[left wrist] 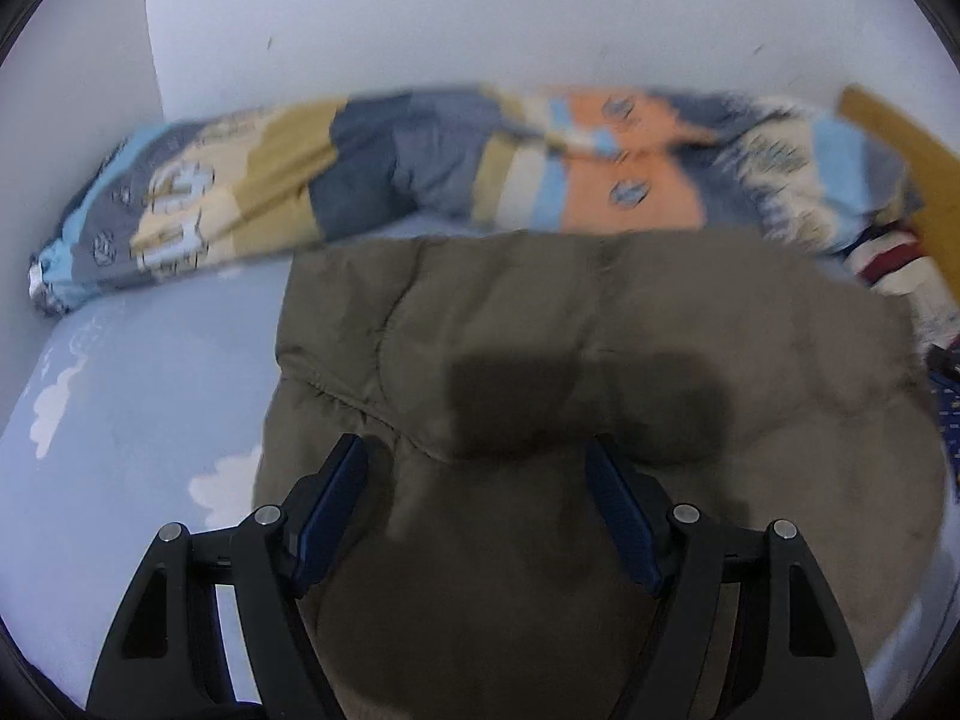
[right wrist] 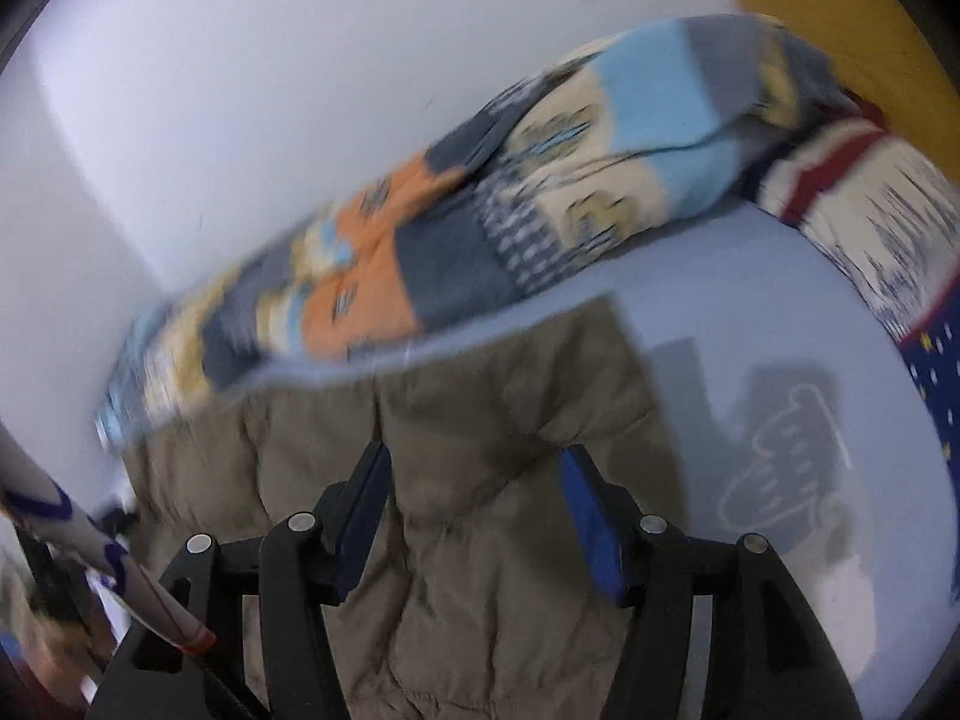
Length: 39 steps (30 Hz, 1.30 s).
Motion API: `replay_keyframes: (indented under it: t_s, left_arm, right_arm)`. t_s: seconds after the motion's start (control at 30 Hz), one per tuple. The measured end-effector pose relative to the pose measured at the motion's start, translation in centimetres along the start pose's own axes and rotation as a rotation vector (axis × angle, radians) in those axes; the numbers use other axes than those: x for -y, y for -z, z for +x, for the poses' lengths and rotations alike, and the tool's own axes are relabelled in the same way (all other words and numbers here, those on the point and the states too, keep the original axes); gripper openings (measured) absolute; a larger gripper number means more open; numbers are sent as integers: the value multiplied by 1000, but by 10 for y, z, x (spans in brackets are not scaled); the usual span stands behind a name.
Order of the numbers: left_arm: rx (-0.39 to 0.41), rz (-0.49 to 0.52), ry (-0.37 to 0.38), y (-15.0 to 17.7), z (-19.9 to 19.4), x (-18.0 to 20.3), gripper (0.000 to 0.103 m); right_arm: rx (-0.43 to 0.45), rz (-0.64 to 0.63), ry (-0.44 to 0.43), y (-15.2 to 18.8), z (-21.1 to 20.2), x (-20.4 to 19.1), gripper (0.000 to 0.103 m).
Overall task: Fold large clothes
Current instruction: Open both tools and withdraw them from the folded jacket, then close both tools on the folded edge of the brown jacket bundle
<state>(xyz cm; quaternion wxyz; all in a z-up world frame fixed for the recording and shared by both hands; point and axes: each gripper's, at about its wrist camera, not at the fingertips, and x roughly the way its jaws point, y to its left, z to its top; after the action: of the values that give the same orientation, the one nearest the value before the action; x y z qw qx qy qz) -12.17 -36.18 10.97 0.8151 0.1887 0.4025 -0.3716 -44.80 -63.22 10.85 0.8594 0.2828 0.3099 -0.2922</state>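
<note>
An olive-brown padded jacket lies on the light blue bedsheet. My left gripper is open above the jacket's near part, its blue-padded fingers spread wide, holding nothing. In the right wrist view the same jacket fills the lower middle. My right gripper is open over the jacket, near its right edge, holding nothing. Both views are blurred by motion.
A rolled patchwork blanket in blue, tan and orange lies along the white wall; it also shows in the right wrist view. A star-patterned navy and white cloth sits at the right. A wooden headboard stands at the far right.
</note>
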Motion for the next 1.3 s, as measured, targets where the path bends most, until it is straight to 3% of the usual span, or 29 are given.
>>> replay_keyframes:
  t_s: [0.13,0.2,0.27,0.33,0.4,0.5,0.6,0.73,0.9,1.07,1.2,1.3]
  left_arm:
    - [-79,-74,-37,-8,35,-15,82]
    - [-110,-134,-101,-13,51,-28,89]
    - [-149,-212,-113,-14,61,-39,91]
    - [-139,-242,-100,-11,55,-46,90]
    - [-83,-225,-78,-2,34,-48,89]
    - [14,-178,-60,16,-11,-49,89]
    - [92,-169,-25,48,-67,-50,89]
    - [110,-172,10,86,-112,-42,89]
    - [129,-104,-18,131,-156,-7,89]
    - [154,-119,-28,157,-173,13,89]
    - [152,-126,-48,165,-156,13,89]
    - [152,-129,-66,164,-137,8,89]
  right_arm:
    - [-122,-29,90,8,53,4,63]
    - [-155,-50,141,7,75,8,64]
    - [-165,-1,131,4,87,18,64]
    - [-183,39,138,1,90,22,64]
    - [-160,43,161,0,77,17,64]
    - [-80,92,84,11,32,16,66]
    - [-32,135,67,28,-11,23,67]
    - [-26,210,34,65,-56,28,68]
    - [-23,226,43,115,-99,14,68]
    - [-32,214,-6,152,-122,-20,68]
    - [-7,199,-34,160,-121,-35,68]
    - [-5,117,-5,158,-103,-43,68]
